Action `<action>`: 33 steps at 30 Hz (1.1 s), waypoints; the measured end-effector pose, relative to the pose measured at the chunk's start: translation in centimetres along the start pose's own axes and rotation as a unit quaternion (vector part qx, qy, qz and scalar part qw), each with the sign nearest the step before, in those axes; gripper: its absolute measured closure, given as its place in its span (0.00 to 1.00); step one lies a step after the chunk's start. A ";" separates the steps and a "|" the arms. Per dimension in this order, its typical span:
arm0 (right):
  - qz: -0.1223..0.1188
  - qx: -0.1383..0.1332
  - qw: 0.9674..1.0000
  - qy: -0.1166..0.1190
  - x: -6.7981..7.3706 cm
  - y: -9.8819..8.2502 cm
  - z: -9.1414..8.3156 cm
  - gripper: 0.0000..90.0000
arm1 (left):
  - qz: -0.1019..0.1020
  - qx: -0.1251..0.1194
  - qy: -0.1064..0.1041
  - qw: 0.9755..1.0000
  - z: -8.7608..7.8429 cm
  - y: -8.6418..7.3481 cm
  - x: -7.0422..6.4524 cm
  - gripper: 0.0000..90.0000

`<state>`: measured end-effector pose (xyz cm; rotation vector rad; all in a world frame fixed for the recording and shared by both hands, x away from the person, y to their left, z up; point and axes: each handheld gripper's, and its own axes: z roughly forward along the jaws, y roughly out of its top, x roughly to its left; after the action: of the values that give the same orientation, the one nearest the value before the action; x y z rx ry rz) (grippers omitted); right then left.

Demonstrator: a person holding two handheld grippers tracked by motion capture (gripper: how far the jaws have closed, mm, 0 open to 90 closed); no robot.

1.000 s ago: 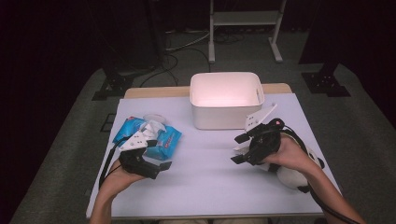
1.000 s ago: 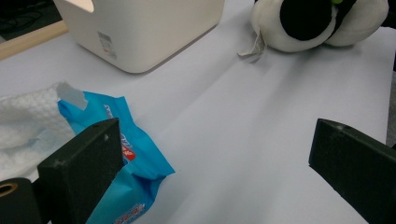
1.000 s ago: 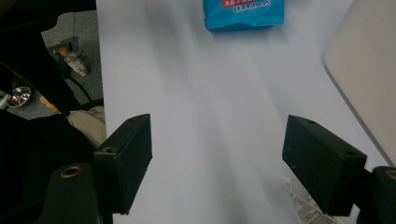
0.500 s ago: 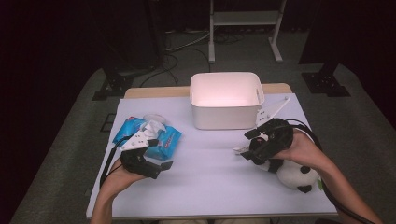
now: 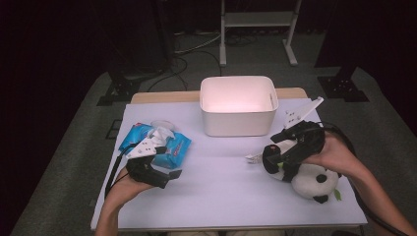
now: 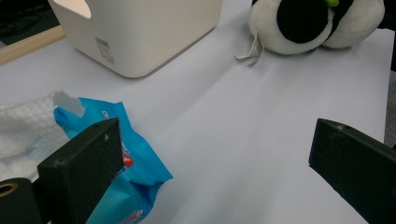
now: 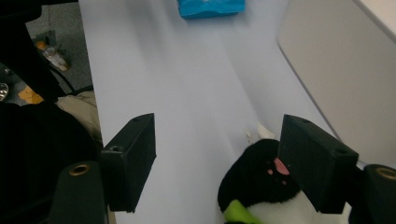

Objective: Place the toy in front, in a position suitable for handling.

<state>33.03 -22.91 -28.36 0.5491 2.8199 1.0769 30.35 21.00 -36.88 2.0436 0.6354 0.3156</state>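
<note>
A black-and-white panda plush (image 5: 312, 181) lies on the white table's right side. My right gripper (image 5: 269, 160) hovers just over its left end. In the right gripper view the jaws stand wide apart, my right gripper (image 7: 224, 163) is open, and the panda (image 7: 259, 196) sits low by the right-hand jaw. A blue wipes pack (image 5: 160, 143) with a white sheet sticking out lies at the left. My left gripper (image 5: 164, 176) rests just in front of it. In its own view my left gripper (image 6: 215, 172) is open, and the pack (image 6: 133, 175) lies by the left-hand jaw.
A white plastic bin (image 5: 239, 120) stands at the back middle of the table (image 5: 221, 196). The table's wooden far edge (image 5: 162, 97) shows behind it. Cables and stand legs lie on the grey floor beyond.
My right gripper has moved right and toward the near edge, coming down over the panda's left end. The left gripper and the wipes pack have stayed where they were.
</note>
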 end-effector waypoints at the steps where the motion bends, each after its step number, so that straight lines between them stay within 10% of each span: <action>1: 0.001 0.000 1.000 -0.003 -0.1 -0.1 -0.2 0.29 | 0.000 0.000 0.000 1.000 0.0 0.0 0.0 0.03; 33: 0.086 0.032 0.995 -0.049 -4.5 -7.3 -3.4 0.35 | -0.006 0.000 0.003 1.000 -0.1 -0.2 0.1 0.03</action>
<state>34.32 -31.70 -30.88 0.8409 2.7707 0.9587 30.31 21.18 -37.02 2.0378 0.6510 0.3149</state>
